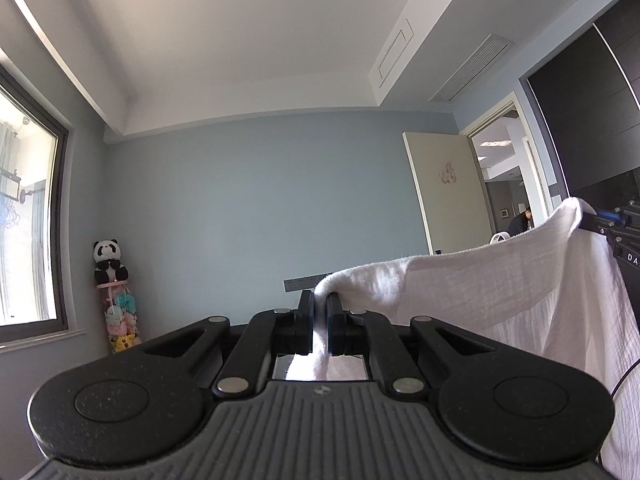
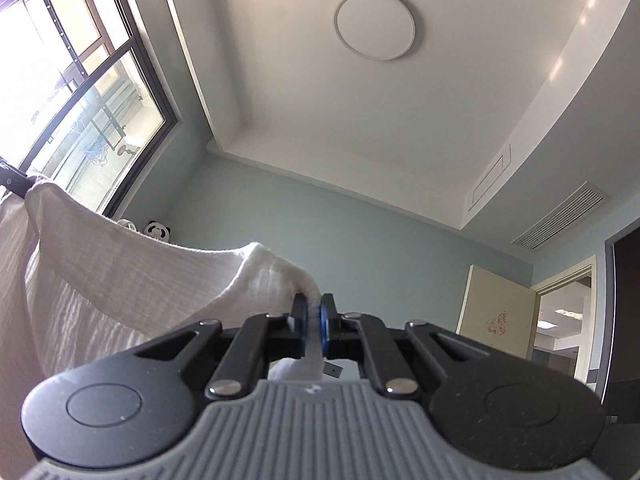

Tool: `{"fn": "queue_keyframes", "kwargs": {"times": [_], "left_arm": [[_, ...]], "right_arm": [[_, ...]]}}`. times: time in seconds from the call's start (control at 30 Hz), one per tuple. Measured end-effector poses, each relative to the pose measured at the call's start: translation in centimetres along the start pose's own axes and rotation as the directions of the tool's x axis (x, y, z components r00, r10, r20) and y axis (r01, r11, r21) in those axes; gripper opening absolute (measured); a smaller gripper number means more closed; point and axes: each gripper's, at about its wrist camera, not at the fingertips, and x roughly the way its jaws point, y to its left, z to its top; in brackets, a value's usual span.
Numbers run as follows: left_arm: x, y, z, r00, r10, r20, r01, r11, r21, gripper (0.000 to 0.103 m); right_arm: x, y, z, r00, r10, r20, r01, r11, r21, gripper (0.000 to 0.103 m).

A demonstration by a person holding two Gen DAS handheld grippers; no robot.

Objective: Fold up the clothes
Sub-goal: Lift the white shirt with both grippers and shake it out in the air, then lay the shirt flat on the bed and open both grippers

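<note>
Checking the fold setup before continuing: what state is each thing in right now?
left gripper: shut on a corner of the white cloth.
right gripper: shut on another corner.
white cloth: lifted, stretched between both grippers, rest hanging down.
door: open.
ceiling light: off.

Both wrist cameras tilt upward, sharing the ceiling, panda toy (image 1: 108, 261) and doorway (image 2: 560, 316).

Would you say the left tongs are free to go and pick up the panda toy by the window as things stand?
Probably not: the left tongs are shut on the white cloth, which the right tongs also hold, and the panda toy sits across the room.
</note>
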Motion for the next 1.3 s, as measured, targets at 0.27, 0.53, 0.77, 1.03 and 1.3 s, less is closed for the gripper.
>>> {"fn": "queue_keyframes", "kwargs": {"times": [0.27, 0.53, 0.77, 1.03, 1.3], "left_arm": [[11.2, 0.1, -8.0, 0.979, 0.018, -0.204, -0.014, 1.000, 0.020, 0.007], [22.6, 0.8, -19.9, 0.910, 0.039, -0.412, -0.031, 0.999, 0.026, 0.007], [31.6, 0.6, -30.5, 0.833, 0.063, -0.550, -0.046, 0.998, 0.046, 0.007], [40.5, 0.1, -41.2, 0.755, 0.071, -0.652, -0.034, 0.997, 0.070, 0.007], [47.3, -0.9, -49.5, 0.647, 0.094, -0.757, -0.032, 0.995, 0.096, 0.007]], "right_arm": [[9.4, 2.7, -8.9, 0.980, 0.036, -0.195, -0.032, 0.999, 0.025, 0.008], [18.3, 7.3, -22.3, 0.891, 0.099, -0.443, -0.095, 0.995, 0.031, 0.008], [25.9, 10.9, -34.8, 0.786, 0.120, -0.606, -0.106, 0.993, 0.060, 0.008], [32.5, 14.7, -48.8, 0.694, 0.110, -0.711, -0.143, 0.990, 0.013, 0.008], [37.2, 17.6, -59.4, 0.577, 0.123, -0.807, -0.125, 0.990, 0.061, 0.008]]}}
